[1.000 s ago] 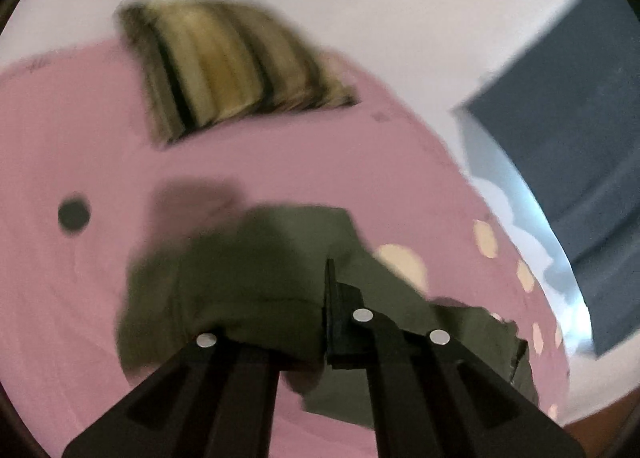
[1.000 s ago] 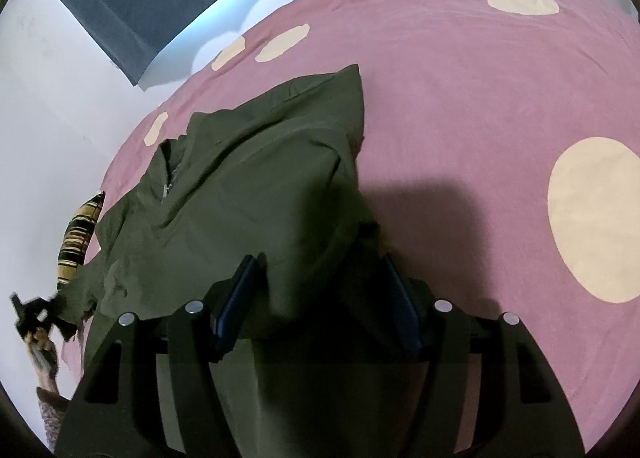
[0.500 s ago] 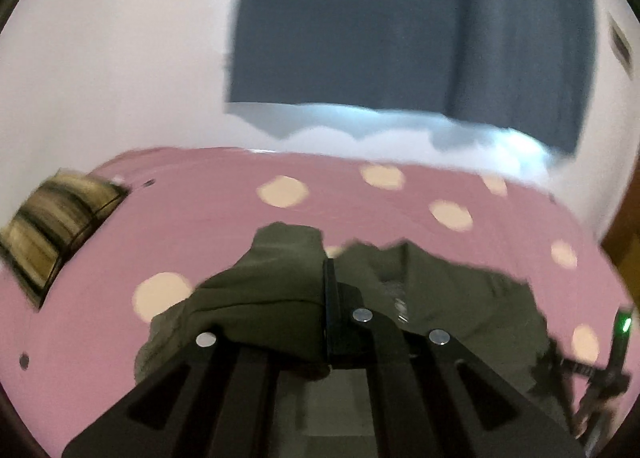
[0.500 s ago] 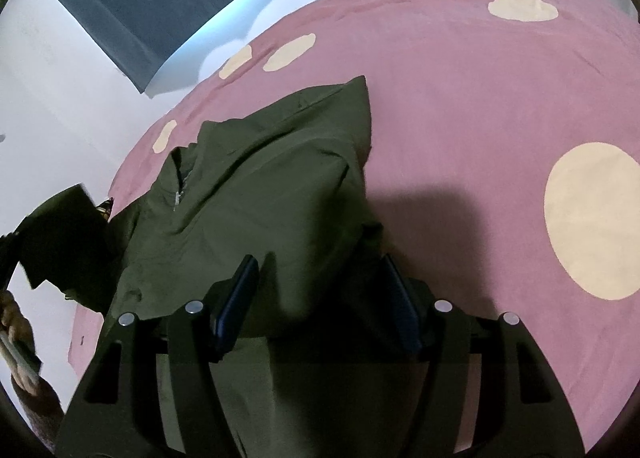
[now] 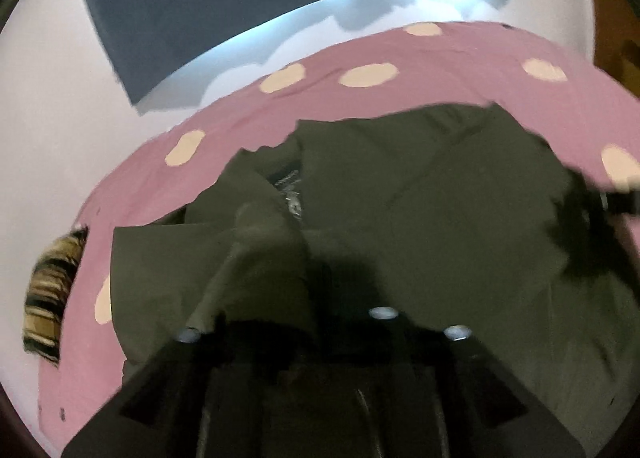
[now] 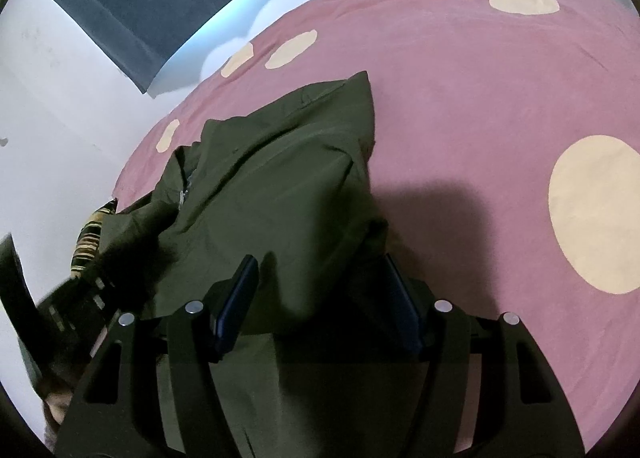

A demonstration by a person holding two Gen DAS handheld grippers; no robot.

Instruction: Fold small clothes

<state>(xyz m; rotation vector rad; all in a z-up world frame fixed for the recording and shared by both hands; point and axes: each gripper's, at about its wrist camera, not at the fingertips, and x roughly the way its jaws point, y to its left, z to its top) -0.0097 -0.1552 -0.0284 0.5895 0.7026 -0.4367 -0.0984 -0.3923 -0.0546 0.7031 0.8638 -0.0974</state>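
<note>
Left gripper (image 5: 280, 306) pinches a sleeve fold of the olive jacket (image 6: 272, 193) on the pink spread (image 6: 460, 77); right gripper (image 6: 316, 290) — fingers parted — straddles the hem, garment's length running away toward the collar.

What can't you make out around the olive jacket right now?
- Left gripper fingertips: left wrist view, buried under the olive jacket; grip unclear.
- Jacket's near hem: right wrist view, hidden behind the right gripper.
- Striped cloth: blurred, partly cut off.

olive jacket (image 5: 440, 217) hides left gripper (image 5: 312, 298) fingertips; picture blurred
</note>
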